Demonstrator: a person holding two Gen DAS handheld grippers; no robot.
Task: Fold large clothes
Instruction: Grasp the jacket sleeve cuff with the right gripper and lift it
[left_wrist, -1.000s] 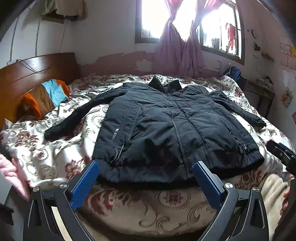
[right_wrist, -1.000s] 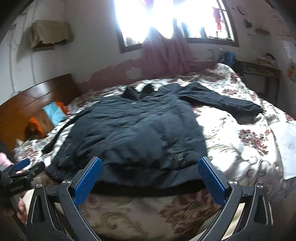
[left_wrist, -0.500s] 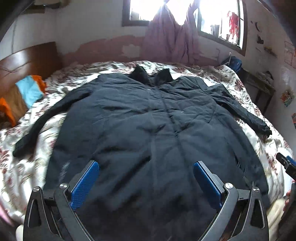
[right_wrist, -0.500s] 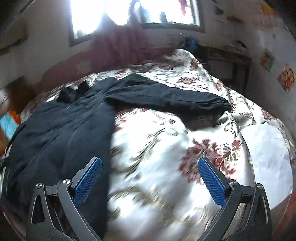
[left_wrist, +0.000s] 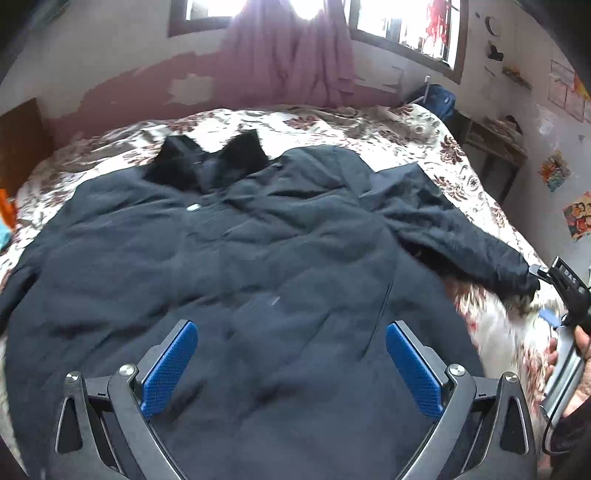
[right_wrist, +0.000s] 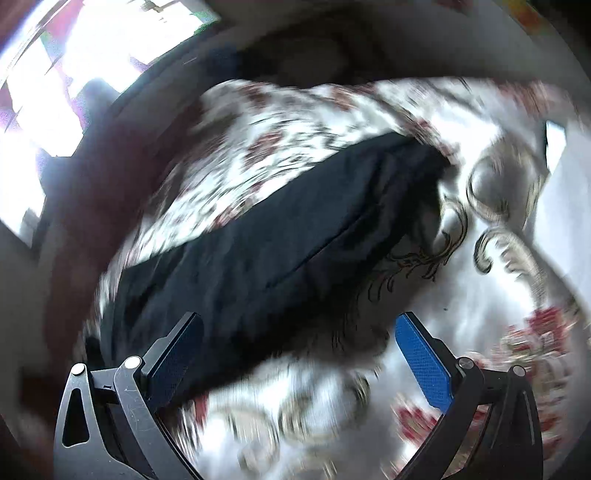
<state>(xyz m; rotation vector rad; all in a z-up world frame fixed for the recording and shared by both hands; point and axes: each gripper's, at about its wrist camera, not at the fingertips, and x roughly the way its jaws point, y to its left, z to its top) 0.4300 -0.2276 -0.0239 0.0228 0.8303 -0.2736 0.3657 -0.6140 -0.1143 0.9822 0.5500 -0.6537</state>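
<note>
Your left gripper (left_wrist: 291, 363) is released, blue pads spread wide over the black padded jacket (left_wrist: 229, 266). The jacket lies flat, front up, across the floral bedspread (left_wrist: 436, 144), filling the frame's centre, collar at upper centre, one sleeve (left_wrist: 458, 236) trailing to the right edge. Your right gripper (right_wrist: 299, 362) is also released, straddling that sleeve's (right_wrist: 280, 254) cuff; view heavily blurred. Versus half a second ago: left view sits closer over the jacket body, right view has swung down onto the sleeve.
</note>
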